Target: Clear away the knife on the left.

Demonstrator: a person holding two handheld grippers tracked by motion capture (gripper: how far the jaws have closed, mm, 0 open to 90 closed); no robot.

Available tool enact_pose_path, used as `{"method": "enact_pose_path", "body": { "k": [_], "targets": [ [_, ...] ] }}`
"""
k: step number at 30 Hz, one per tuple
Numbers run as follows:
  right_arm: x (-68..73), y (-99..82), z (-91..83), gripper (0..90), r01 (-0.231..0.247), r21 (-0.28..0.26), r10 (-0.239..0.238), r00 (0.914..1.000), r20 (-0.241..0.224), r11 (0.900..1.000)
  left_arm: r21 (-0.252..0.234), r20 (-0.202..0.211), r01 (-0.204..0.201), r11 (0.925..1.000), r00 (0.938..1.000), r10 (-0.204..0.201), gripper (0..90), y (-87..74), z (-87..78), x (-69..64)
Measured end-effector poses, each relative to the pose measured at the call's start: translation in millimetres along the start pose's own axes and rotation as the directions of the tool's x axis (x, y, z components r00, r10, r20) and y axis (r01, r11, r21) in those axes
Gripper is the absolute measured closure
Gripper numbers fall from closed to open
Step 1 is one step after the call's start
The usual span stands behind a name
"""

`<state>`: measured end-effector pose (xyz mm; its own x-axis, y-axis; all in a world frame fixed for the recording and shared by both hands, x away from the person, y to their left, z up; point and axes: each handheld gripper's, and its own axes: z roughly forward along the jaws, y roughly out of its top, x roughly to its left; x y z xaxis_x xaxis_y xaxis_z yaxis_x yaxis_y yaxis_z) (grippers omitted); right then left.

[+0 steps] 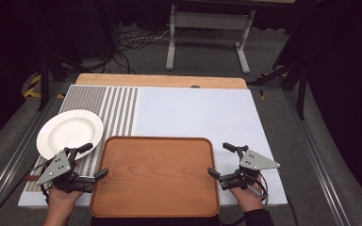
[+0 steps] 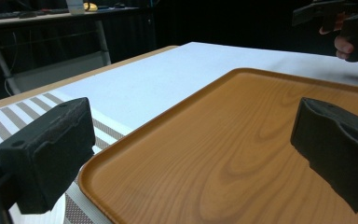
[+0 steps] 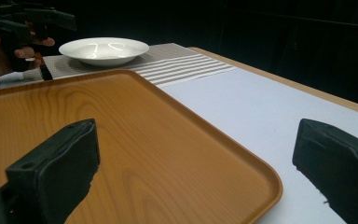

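A brown wooden tray [image 1: 155,174] lies at the near middle of the table, with nothing on it. A white plate [image 1: 69,133] sits on the striped placemat [image 1: 118,113] to its left. My left gripper [image 1: 96,159] stands open at the tray's left rim, one jaw over the mat and one over the tray. My right gripper [image 1: 218,159] stands open at the tray's right rim. In the left gripper view the tray's corner [image 2: 121,163] lies between the wide-apart jaws. In the right gripper view the tray's rim [image 3: 242,158] runs between the jaws, and the plate [image 3: 103,49] is far behind.
A white cover [image 1: 193,113] spreads over the table beyond and right of the tray. A wooden edge [image 1: 160,81] runs along the far side. Past it stand a grey desk frame [image 1: 207,23] and cables on the floor.
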<state>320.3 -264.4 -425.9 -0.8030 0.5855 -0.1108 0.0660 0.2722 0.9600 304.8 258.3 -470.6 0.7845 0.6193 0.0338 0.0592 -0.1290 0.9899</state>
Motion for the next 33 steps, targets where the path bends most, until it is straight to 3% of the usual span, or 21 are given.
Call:
{"method": "enact_pose_path", "body": {
  "k": [9,11,19,23,33],
  "targets": [
    [0.3,-0.1,0.1,2.5,-0.001,-0.007,0.001,1.0000,-0.009,1.0000,-0.013,0.024,0.013,0.9998,0.9996,-0.013,0.4,1.2,-1.2,1.8],
    [-0.1,-0.4,-0.3,3.2,-0.006,-0.009,0.005,0.9999,-0.014,0.9999,0.001,0.029,0.000,1.0000,0.9996,0.000,0.2,2.8,-0.4,2.0],
    [-0.6,-0.6,-0.6,3.4,-0.008,-0.013,0.008,0.9998,-0.019,0.9999,0.005,0.056,0.021,0.9998,0.9982,-0.021,0.2,4.7,1.3,2.4],
    [-0.5,-0.6,-0.6,4.5,-0.003,-0.013,0.003,0.9997,-0.026,0.9999,0.034,0.088,0.034,0.9988,0.9954,-0.037,0.3,5.7,5.3,3.6],
    [-0.6,-0.9,0.6,5.0,-0.002,-0.009,0.002,0.9993,-0.038,1.0000,0.096,0.146,-0.004,0.9953,0.9893,-0.010,2.5,24.7,-1.0,12.4]
  ]
}}
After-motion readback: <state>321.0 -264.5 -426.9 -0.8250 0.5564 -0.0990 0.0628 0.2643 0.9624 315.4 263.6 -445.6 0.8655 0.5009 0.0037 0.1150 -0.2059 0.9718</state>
